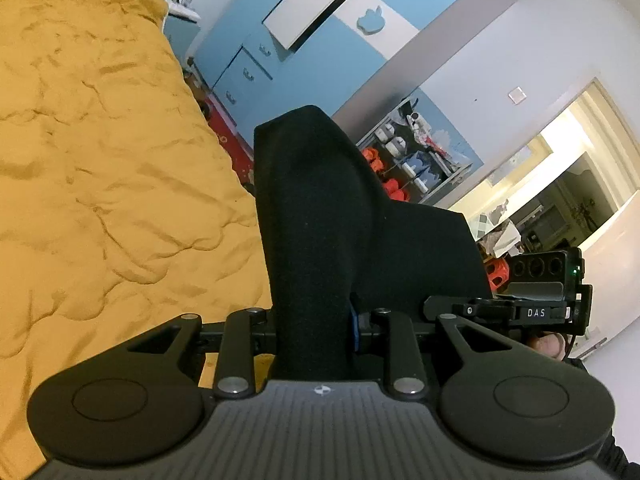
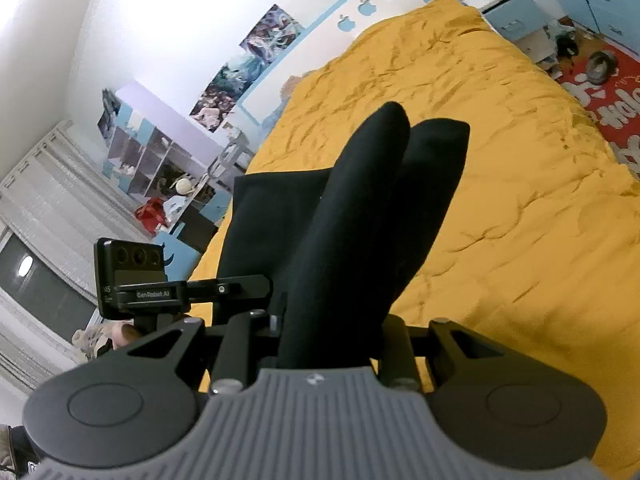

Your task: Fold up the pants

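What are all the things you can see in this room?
pants: one, black, held up over the bed in both grippers
bedspread: one, mustard yellow, wrinkled, covering the bed
rug: one, red with white letters, on the floor beside the bed
wardrobe: one, blue and white, past the bed
posters: a few, bluish, on the wall
left gripper: one, black, jaws shut on the pants
right gripper: one, black, jaws shut on the pants
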Tool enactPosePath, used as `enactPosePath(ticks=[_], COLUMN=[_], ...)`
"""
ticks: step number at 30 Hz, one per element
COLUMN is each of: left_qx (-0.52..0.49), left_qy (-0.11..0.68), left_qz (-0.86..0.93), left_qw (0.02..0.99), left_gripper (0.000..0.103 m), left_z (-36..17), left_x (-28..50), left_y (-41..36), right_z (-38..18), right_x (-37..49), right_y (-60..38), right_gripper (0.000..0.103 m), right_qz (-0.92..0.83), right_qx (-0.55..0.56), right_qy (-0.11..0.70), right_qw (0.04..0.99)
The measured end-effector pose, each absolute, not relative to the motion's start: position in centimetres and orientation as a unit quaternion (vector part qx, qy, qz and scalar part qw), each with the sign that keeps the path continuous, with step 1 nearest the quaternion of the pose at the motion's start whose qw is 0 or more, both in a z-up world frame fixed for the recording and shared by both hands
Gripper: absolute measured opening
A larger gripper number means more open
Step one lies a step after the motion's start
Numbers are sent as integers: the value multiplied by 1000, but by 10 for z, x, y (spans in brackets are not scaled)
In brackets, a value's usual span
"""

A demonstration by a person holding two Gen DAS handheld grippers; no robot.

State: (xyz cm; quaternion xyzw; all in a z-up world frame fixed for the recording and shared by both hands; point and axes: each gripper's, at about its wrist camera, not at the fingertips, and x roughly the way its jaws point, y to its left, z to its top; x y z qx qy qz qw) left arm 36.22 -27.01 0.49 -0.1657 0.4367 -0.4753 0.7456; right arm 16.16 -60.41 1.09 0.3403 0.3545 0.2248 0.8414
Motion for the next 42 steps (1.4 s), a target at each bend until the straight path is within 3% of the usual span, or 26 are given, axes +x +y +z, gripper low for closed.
enactPosePath(ticks=[22,28,35,42], left_qx=[-179,-187,-195,-187], left_qy=[549,550,561,567], left_qz=[-449,-450,-441,-448], left_qw=[682,678,673,665], left_gripper=[30,32,47,48], left_z=[-159,-174,-187,-181], left_x=[446,448,441,417], left_y=[-342,-336,-329,-310], right_z=[-185,-207,-222,-214], right_x=[230,229,212,179], right_y=[-669,-674,-675,-671], right_gripper=[21,22,24,29], right_qz=[158,163,157,152], right_qx=[430,447,474,496], right_qy=[424,418,412,406], right_qw=[782,774,762,752])
